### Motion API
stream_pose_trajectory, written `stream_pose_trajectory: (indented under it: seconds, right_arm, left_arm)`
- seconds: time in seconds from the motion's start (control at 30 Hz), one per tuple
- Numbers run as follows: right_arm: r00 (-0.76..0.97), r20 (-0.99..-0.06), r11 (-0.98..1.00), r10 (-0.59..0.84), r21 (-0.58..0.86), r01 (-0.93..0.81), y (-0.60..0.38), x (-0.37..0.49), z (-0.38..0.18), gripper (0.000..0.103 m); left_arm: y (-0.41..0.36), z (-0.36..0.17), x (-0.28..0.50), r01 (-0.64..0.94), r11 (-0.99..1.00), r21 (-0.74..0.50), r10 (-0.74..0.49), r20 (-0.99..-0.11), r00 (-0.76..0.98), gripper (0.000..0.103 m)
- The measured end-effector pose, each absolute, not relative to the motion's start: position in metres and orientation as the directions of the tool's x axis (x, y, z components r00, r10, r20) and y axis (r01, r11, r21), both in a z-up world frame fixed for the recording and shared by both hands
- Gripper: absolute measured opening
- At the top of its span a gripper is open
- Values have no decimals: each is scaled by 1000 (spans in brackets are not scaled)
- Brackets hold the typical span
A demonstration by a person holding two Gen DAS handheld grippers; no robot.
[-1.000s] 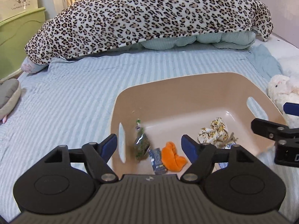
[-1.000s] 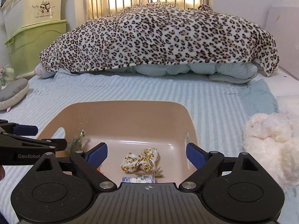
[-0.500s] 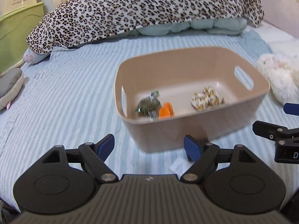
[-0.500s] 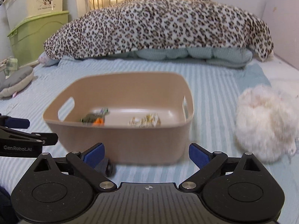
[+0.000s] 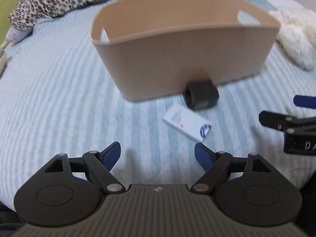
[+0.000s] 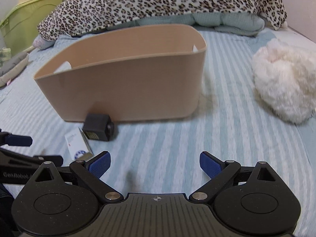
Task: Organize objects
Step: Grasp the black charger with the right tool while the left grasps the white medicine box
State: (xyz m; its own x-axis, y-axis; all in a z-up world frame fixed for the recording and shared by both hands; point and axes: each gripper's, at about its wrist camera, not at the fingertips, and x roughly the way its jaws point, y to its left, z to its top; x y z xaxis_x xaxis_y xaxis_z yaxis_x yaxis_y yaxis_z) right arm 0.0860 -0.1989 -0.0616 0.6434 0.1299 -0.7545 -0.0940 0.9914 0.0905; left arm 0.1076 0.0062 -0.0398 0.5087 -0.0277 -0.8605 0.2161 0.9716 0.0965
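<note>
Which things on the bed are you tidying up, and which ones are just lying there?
For tidying:
beige basket
small black box, against the basket's front wall
white card, flat on the sheet
both open hand-held grippers: left, right

Just lying there:
fluffy white toy
leopard blanket
green bin

Bed (image 6: 227, 138): bin (image 6: 126, 90); cube (image 6: 97, 130); card (image 6: 78, 145); plush (image 6: 284, 81)

A beige plastic storage bin (image 5: 183, 59) is set on the blue-and-white striped bed (image 5: 49, 98). A small black box-shaped device (image 5: 201, 96) is placed just before its near wall, with a flat white card packet (image 5: 185, 122) lying just before that. A fluffy white plush toy (image 6: 284, 81) is found right of the bin, and a leopard-print blanket (image 6: 158, 2) is heaped behind it.
</note>
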Motion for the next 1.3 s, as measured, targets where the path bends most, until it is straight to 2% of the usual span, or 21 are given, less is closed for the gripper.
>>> stream_pose_trajectory:
  seconds: [0.23, 0.37, 0.6, 0.9, 1.03, 1.13, 1.3]
  right_arm:
    - [618, -779, 994, 106, 87, -61, -205, 87, -78, 100]
    - [603, -791, 995, 100, 86, -52, -206, 90, -85, 101]
    - [593, -799, 995, 94, 82, -48, -207, 91, -90, 101]
    - [595, -799, 996, 91, 85, -38, -209, 95, -92, 102]
    - [594, -800, 996, 86, 78, -39, -208, 97, -93, 102]
    - [595, -799, 996, 85, 75, -42, -207, 101, -93, 102]
    - [596, -797, 996, 92, 76, -53, -200, 107, -92, 103]
  left_arm:
    - [1, -62, 110, 239, 968, 75, -45, -886, 461, 83]
    - [0, -65, 112, 244, 968, 62, -60, -885, 461, 90]
    - [0, -67, 113, 253, 966, 48, -82, -874, 478, 95]
    - [-7, -67, 126, 246, 969, 29, -106, -848, 519, 95]
    - [-11, -66, 133, 246, 968, 57, -89, -834, 544, 95]
    - [-8, -63, 134, 195, 976, 95, -38, -808, 588, 89]
    - [11, -62, 140, 139, 988, 72, -22, -816, 578, 76]
